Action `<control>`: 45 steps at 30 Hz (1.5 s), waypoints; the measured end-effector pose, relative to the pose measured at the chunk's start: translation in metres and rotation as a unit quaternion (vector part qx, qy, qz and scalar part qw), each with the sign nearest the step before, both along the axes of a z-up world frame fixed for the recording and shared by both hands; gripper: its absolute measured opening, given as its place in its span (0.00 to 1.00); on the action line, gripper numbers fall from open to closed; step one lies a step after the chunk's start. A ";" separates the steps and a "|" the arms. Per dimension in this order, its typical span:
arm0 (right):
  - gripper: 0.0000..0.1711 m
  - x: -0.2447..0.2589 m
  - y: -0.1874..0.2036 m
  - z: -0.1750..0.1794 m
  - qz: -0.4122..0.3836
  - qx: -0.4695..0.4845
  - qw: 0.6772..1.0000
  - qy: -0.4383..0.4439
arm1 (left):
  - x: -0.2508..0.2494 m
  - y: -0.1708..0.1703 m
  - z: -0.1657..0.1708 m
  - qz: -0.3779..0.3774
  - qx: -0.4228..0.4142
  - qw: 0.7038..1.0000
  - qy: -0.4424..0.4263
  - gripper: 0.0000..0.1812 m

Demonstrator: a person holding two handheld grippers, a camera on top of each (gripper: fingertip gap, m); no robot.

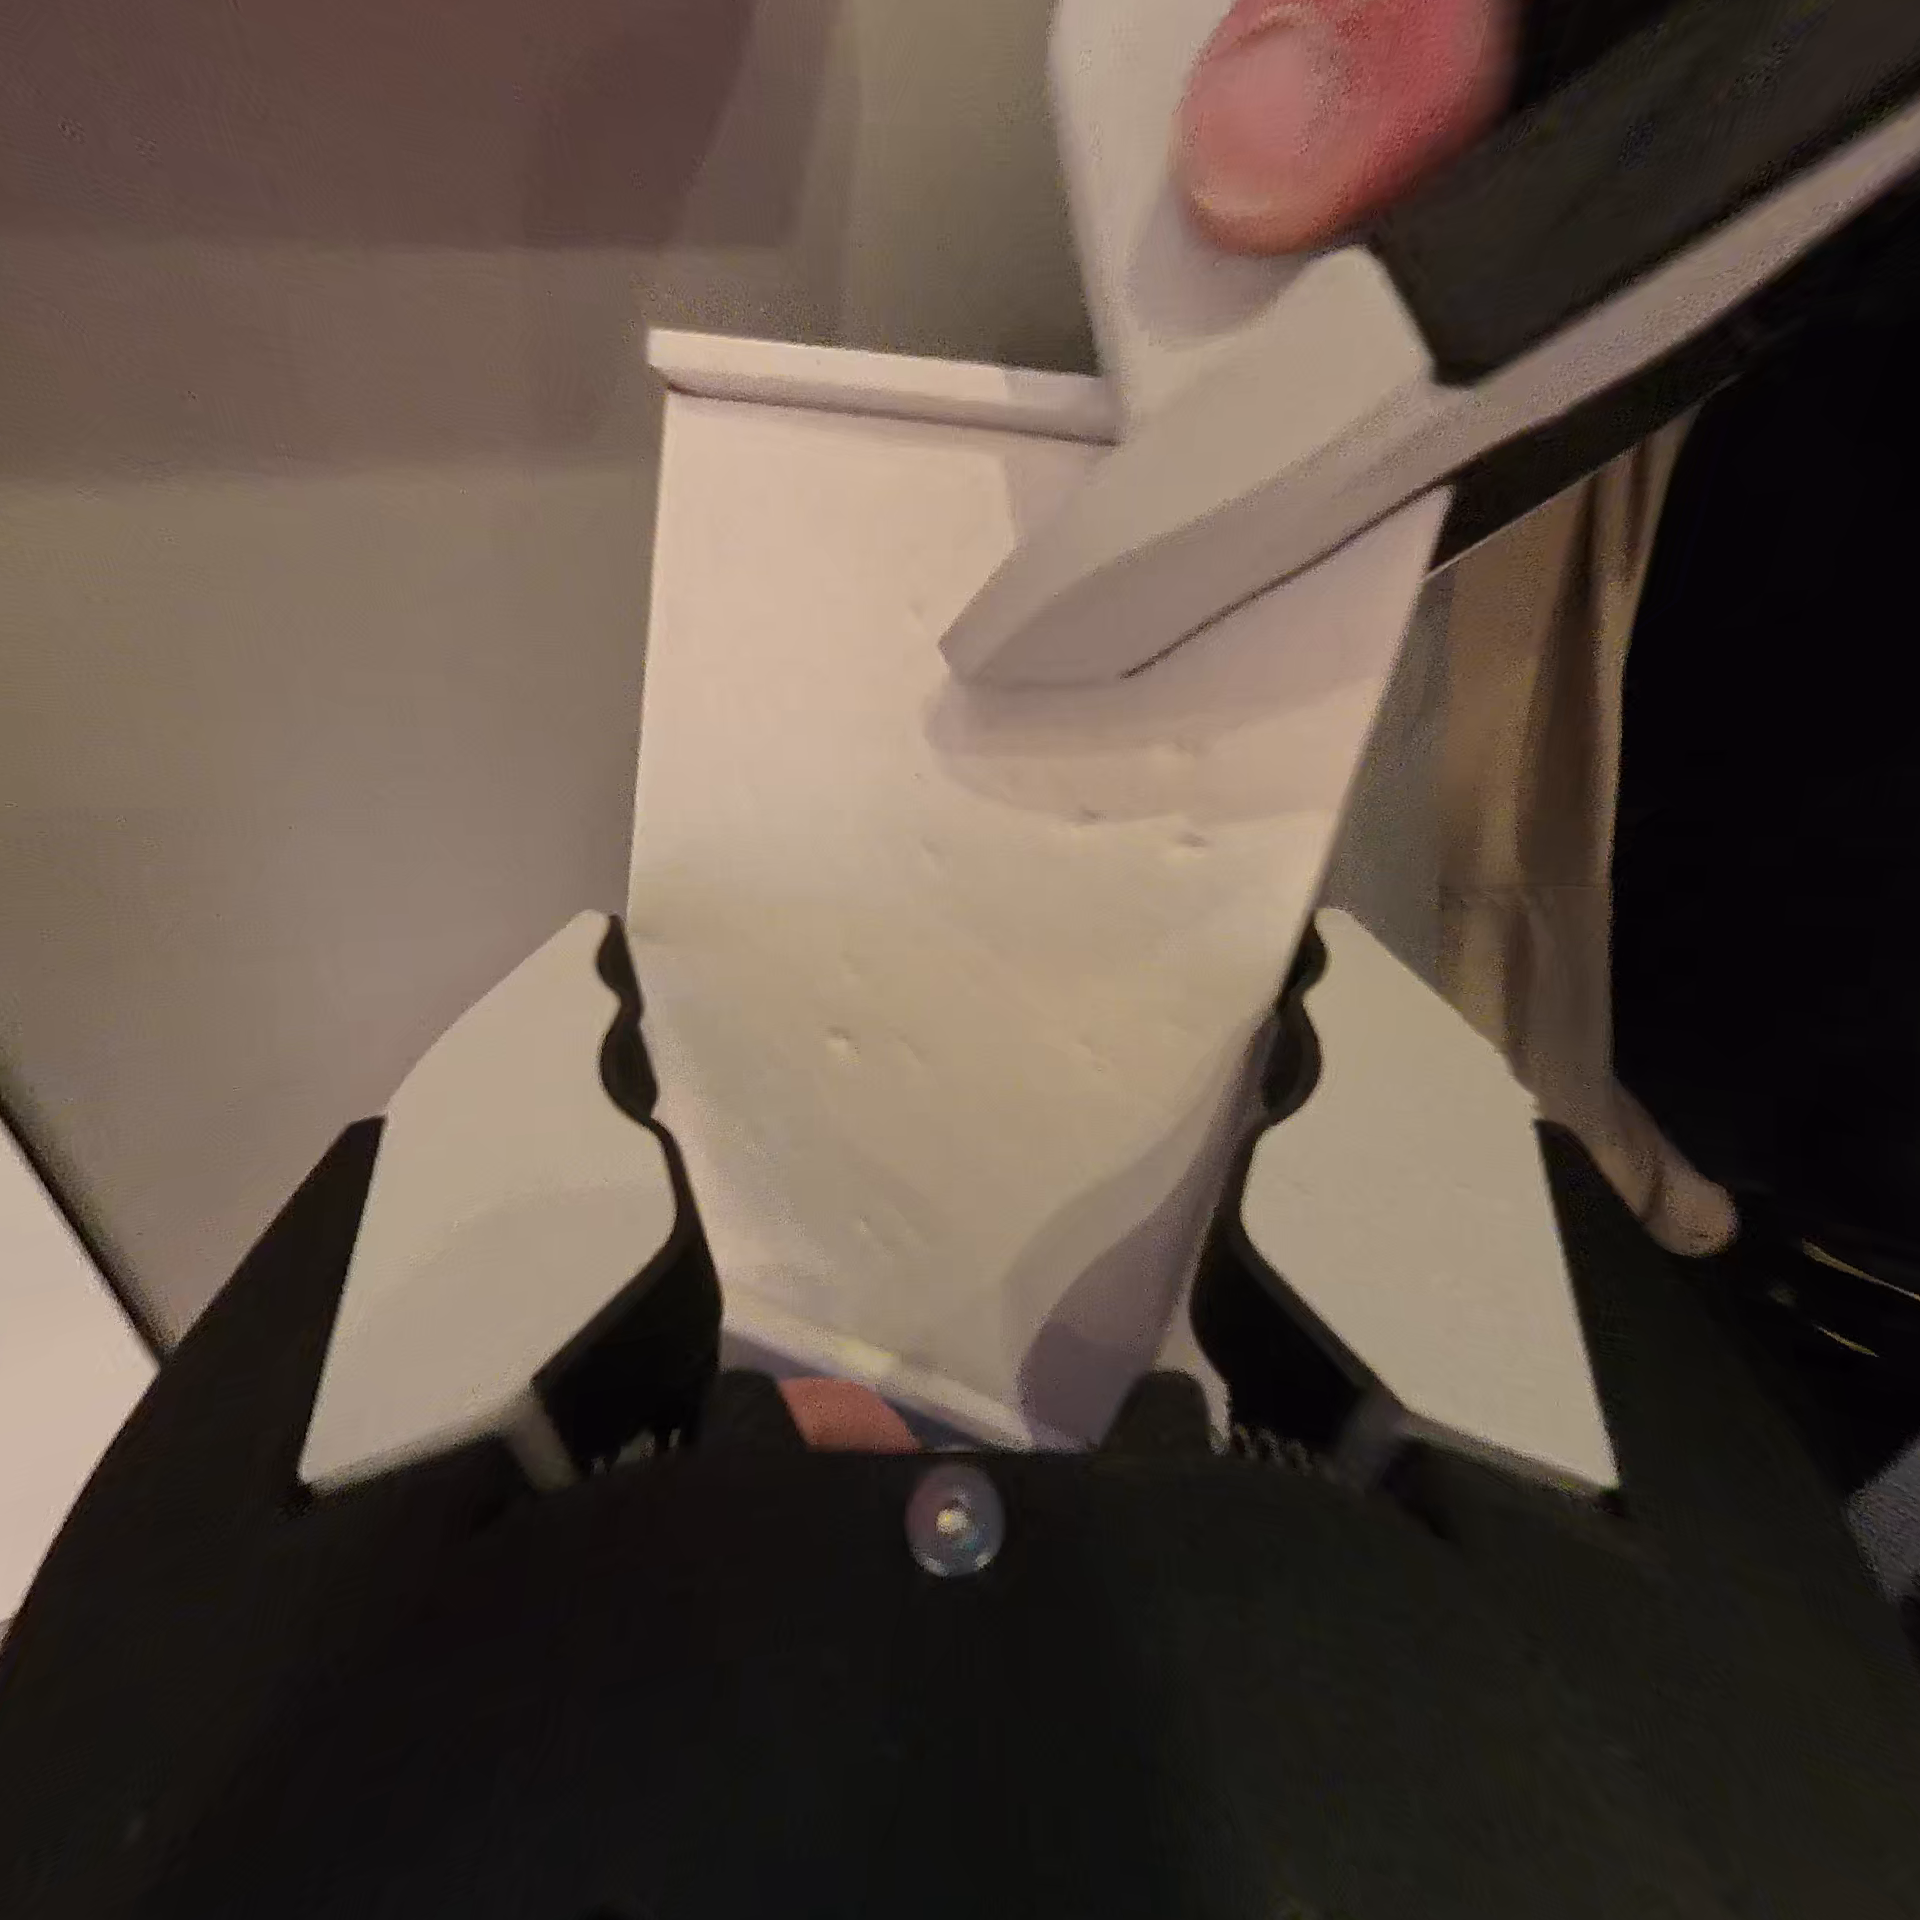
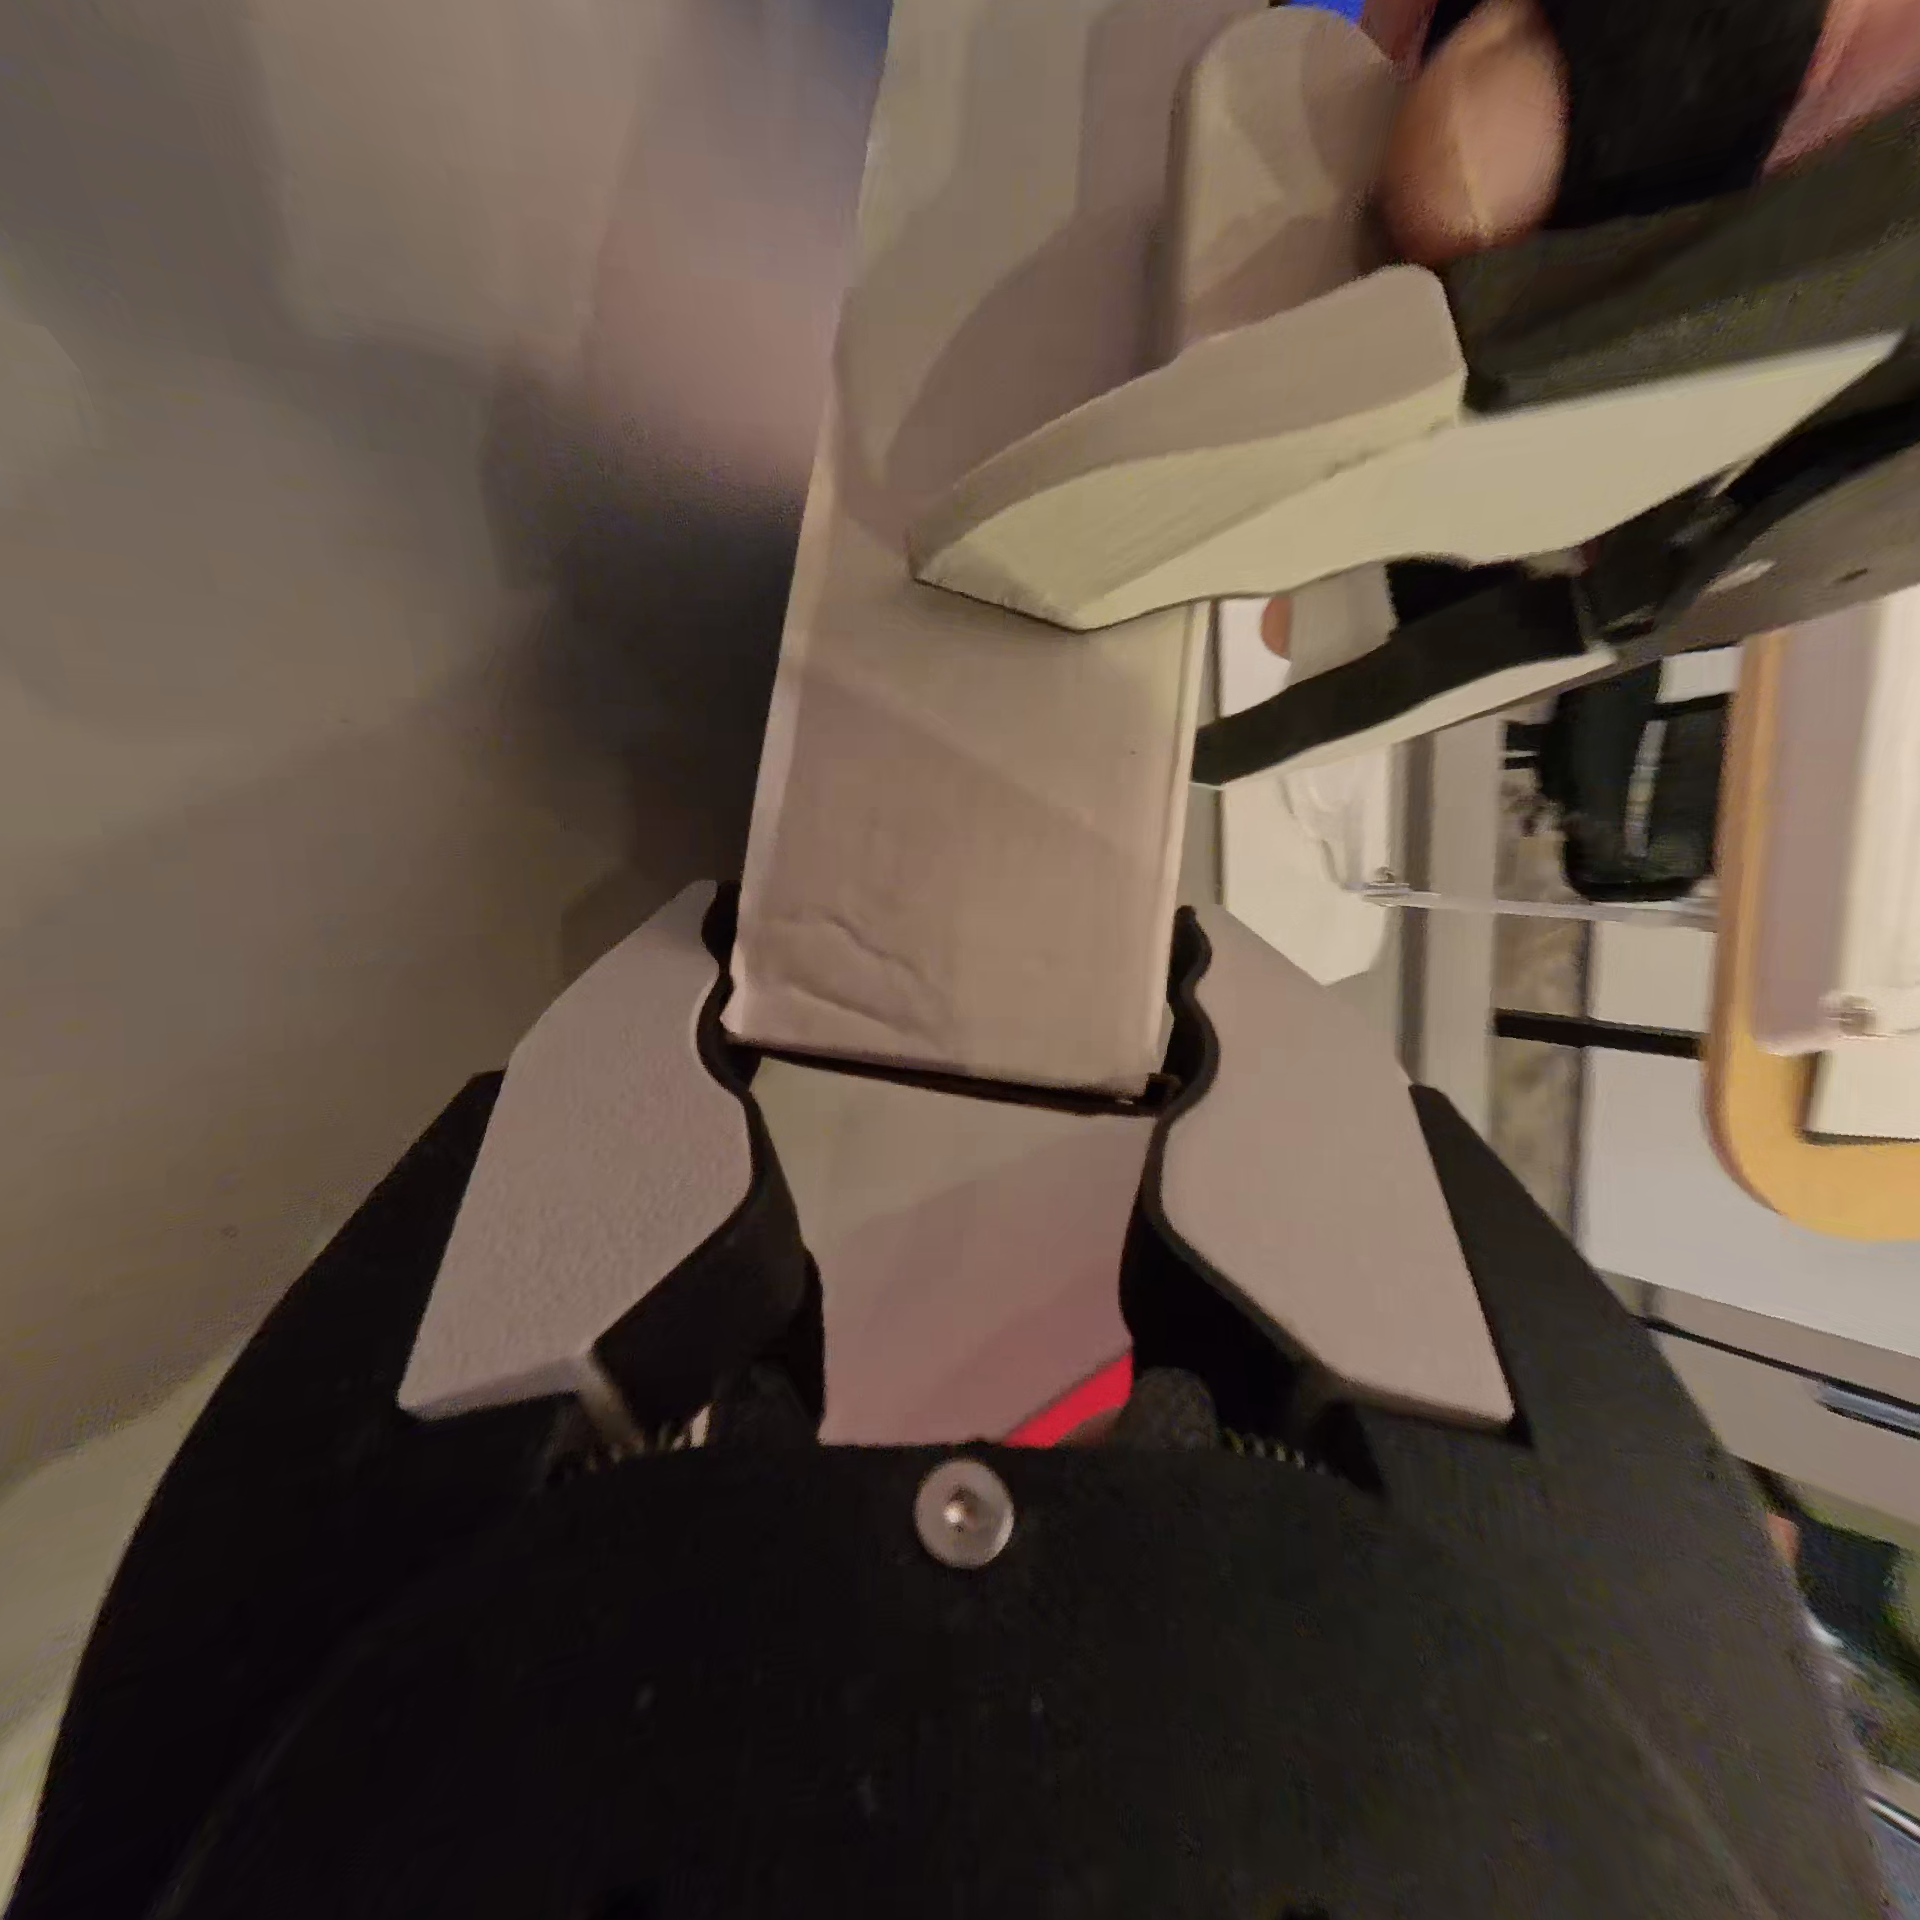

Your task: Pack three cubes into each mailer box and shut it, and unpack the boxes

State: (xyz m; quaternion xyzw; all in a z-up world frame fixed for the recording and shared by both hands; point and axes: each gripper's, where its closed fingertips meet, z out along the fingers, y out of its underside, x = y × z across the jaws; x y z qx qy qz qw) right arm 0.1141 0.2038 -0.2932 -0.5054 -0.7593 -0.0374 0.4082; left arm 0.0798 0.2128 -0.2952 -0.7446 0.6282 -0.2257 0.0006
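In the left wrist view a white mailer box (image 1: pixel 935 935) fills the gap between the fingers of my left gripper (image 1: pixel 956 987), which is shut on it. The right gripper's white finger (image 1: pixel 1195 540) rests on the box's broad face, with a thumb (image 1: pixel 1320 114) above it. In the right wrist view my right gripper (image 2: pixel 951 966) is shut on the narrow end of the mailer box (image 2: pixel 966 831). The left gripper's finger (image 2: pixel 1143 520) lies across the box farther up. A red patch (image 2: pixel 1081 1403) shows low between the right jaws. The box's inside is hidden.
A grey tabletop (image 1: pixel 312 623) lies behind the box. Another white box's corner (image 1: pixel 42 1299) shows at the left edge. A dark shape (image 1: pixel 1787 831) fills the right side. In the right wrist view a wood-rimmed piece of furniture (image 2: pixel 1766 1143) and shelving stand at right. Between my left fingertips and the wood-rimmed piece of furniture (image 2: pixel 1766 1143) there is roughly 20 centimeters.
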 end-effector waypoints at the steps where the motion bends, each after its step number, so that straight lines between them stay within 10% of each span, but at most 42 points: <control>1: 0.45 0.001 -0.001 -0.002 0.001 -0.013 1.000 0.001 | 0.001 0.000 0.003 0.005 0.015 1.000 -0.014 0.64; 10: 0.45 0.017 0.007 -0.010 -0.016 -0.109 0.993 0.029 | -0.051 -0.008 0.012 0.074 0.262 0.962 -0.026 0.66; 17: 0.45 0.023 0.009 -0.010 -0.018 -0.143 0.990 0.009 | -0.060 0.001 -0.020 0.130 0.378 0.917 -0.005 0.45; 27: 0.48 0.043 0.019 -0.011 -0.072 -0.166 0.982 -0.054 | -0.035 0.004 -0.008 0.184 0.400 0.891 -0.109 0.28; 32: 0.45 0.049 0.013 -0.011 -0.037 -0.167 0.982 -0.080 | -0.034 0.010 -0.006 0.184 0.432 0.878 -0.095 0.60; 36: 0.45 0.048 0.013 -0.011 -0.026 -0.179 0.980 -0.081 | -0.018 0.003 0.000 0.134 0.470 0.863 -0.130 0.41; 45: 0.51 0.041 0.014 0.019 -0.039 -0.117 0.991 -0.061 | -0.017 0.004 0.000 0.146 0.444 0.873 -0.138 0.39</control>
